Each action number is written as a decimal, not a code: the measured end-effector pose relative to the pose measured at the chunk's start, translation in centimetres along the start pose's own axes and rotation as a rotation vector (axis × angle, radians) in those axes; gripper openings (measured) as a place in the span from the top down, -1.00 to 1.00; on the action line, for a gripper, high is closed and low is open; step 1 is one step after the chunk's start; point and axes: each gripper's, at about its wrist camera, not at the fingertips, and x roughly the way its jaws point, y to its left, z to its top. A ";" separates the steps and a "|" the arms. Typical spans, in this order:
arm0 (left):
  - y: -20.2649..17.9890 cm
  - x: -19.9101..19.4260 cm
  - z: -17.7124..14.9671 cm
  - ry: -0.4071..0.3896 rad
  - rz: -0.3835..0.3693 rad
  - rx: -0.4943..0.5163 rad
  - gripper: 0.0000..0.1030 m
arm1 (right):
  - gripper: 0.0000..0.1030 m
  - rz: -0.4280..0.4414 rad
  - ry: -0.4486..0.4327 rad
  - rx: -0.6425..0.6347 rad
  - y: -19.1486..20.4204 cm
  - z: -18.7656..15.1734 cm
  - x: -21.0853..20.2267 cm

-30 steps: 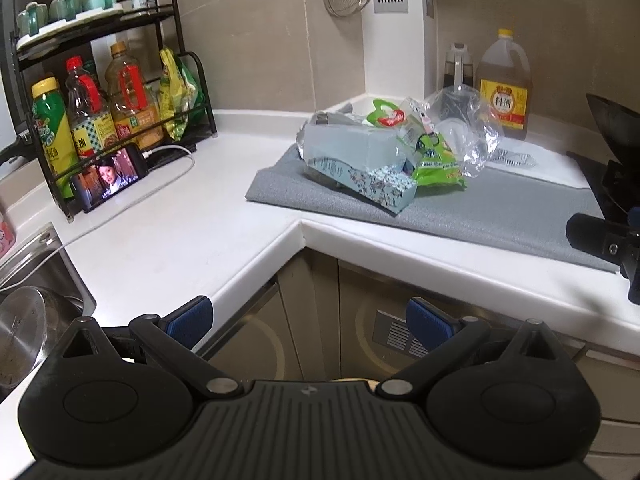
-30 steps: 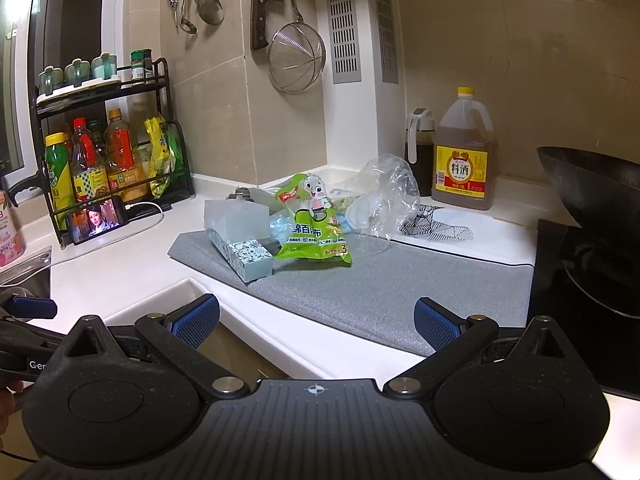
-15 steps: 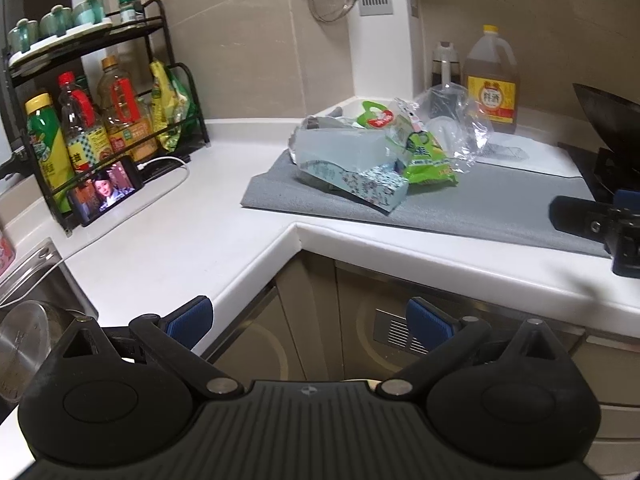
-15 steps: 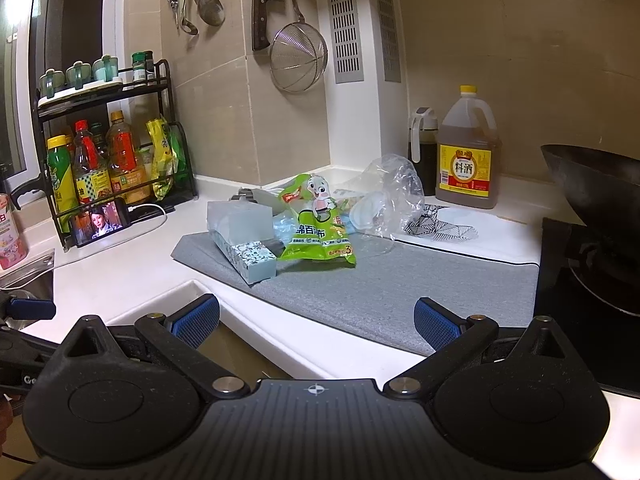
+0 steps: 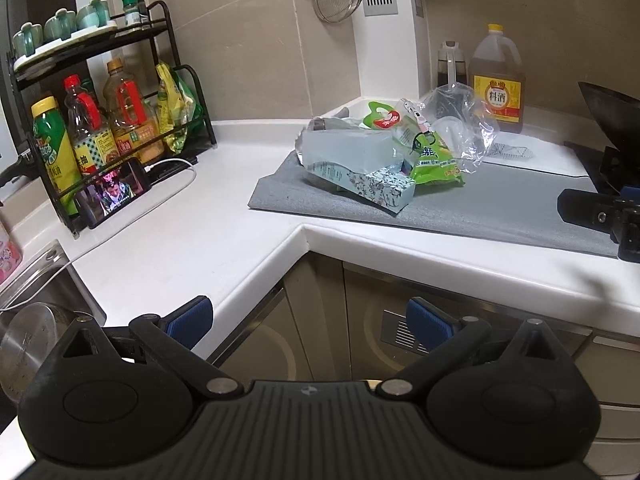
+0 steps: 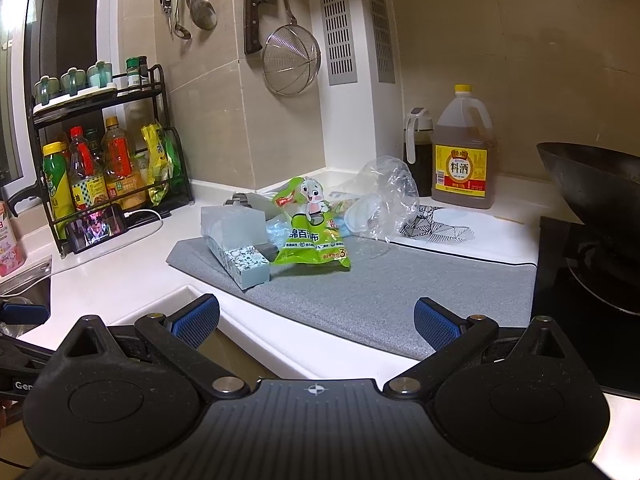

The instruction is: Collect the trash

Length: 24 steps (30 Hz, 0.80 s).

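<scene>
Left wrist view: left tool [image 5: 308, 318] spread wide and empty out past the worktop [image 5: 168, 232] corner, trash pile [image 5: 384, 156] heaped untouched on the grey mat [image 5: 500, 204] well ahead, right tool showing only as a black body at the right edge. Right wrist view: right tool [image 6: 316, 318] likewise wide apart and empty at the worktop edge, with patterned carton [image 6: 240, 256], green packet [image 6: 314, 244] and clear plastic bag [image 6: 386, 196] bunched together on the mat. Nothing gathered yet by the look of it, no bin visible, whole collection left to do.
</scene>
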 end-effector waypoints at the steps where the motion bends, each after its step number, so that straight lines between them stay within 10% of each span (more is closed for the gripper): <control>1: 0.0 0.0 0.0 0.002 0.002 0.001 -1.00 | -1.00 -0.001 0.001 0.001 -0.1 0.0 0.1; 24: -0.8 2.3 1.7 0.024 0.075 0.038 -1.00 | -1.00 0.003 0.056 0.119 -4.0 0.2 4.9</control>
